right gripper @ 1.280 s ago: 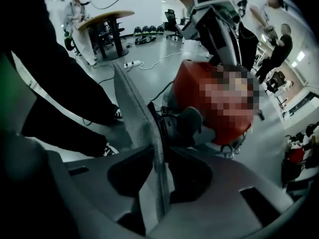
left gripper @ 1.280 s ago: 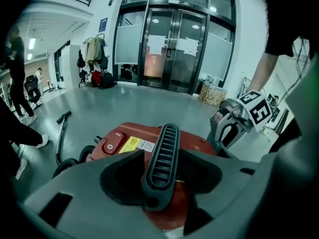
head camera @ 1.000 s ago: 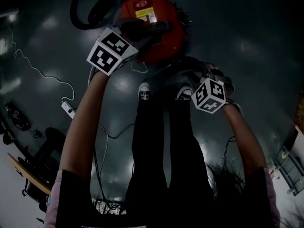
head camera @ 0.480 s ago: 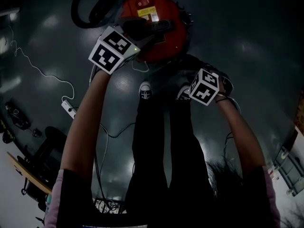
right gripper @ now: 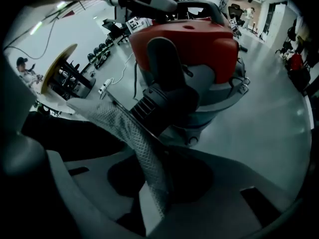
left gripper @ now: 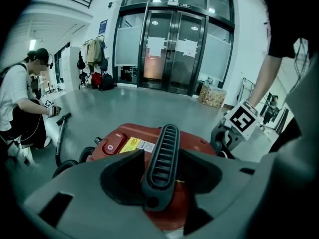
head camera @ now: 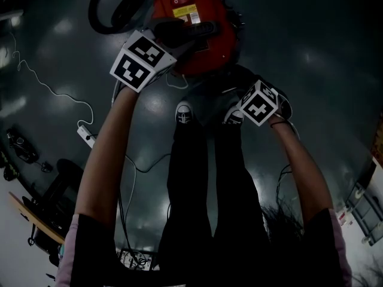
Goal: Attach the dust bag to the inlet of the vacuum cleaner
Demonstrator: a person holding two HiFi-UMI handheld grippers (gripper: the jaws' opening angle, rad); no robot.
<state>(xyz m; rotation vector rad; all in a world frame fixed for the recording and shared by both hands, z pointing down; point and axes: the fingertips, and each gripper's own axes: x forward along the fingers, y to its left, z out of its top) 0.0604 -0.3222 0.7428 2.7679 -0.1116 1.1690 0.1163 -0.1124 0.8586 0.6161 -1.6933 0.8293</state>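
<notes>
**Bag re-gripped and brought to the inlet**

The dust bag (right gripper: 133, 133), a pale perforated fabric with a thin flat collar along its upper edge, runs up from between the jaws of the right gripper (right gripper: 157, 166). Those jaws are closing on it, and the fabric already looks pinched between them. Just beyond the jaw tips the bag's collar lies against the black ribbed inlet (right gripper: 162, 103) on the front of the red vacuum cleaner (right gripper: 187, 39). Whether it has started onto the inlet cannot be told.

Compared with a second ago in the head view, the right gripper's marker cube has shifted toward the vacuum cleaner and rolled. That reads as a fresh hold taken while closing in on the inlet, so the fitting step looks to be at hand rather than done.

The left gripper (left gripper: 163, 183) has not moved. It is clamped on the machine's black ribbed carry handle (left gripper: 162, 151), which stands between its jaws, steadying the body.
</notes>
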